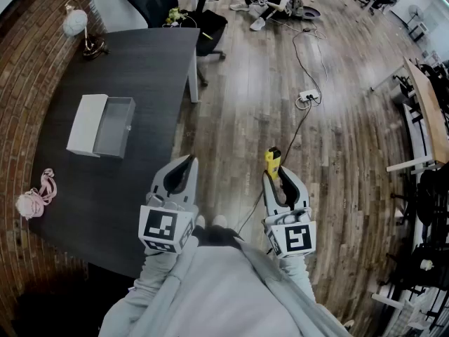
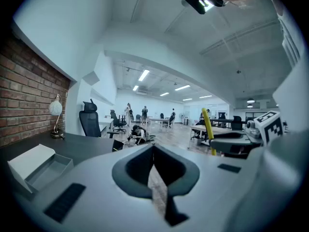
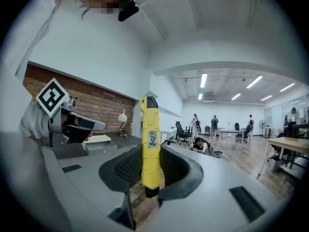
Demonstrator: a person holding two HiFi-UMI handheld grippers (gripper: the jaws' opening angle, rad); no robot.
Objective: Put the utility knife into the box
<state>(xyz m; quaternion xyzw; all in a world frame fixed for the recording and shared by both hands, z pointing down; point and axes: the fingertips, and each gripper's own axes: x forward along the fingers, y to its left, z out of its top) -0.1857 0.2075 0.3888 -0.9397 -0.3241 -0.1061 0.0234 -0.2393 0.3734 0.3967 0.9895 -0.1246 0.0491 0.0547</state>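
Observation:
A yellow utility knife (image 1: 272, 159) with black ends stands upright between the jaws of my right gripper (image 1: 277, 178), which is shut on it. In the right gripper view the knife (image 3: 149, 144) sticks up well past the jaws. My left gripper (image 1: 184, 168) hangs beside it with its jaws together and nothing in them. Both grippers are over the wooden floor, off the table's near right corner. The box (image 1: 114, 126), an open grey tray with a white lid (image 1: 85, 123) beside it, lies on the dark table (image 1: 147, 62) to the left, far from both grippers.
A globe lamp (image 1: 77, 23) stands at the table's far corner and a pink bundle (image 1: 34, 201) lies near its left edge. A black office chair (image 1: 175, 5) sits behind the table. A power strip (image 1: 306, 97) with its cable lies on the floor; desks (image 1: 428, 111) line the right.

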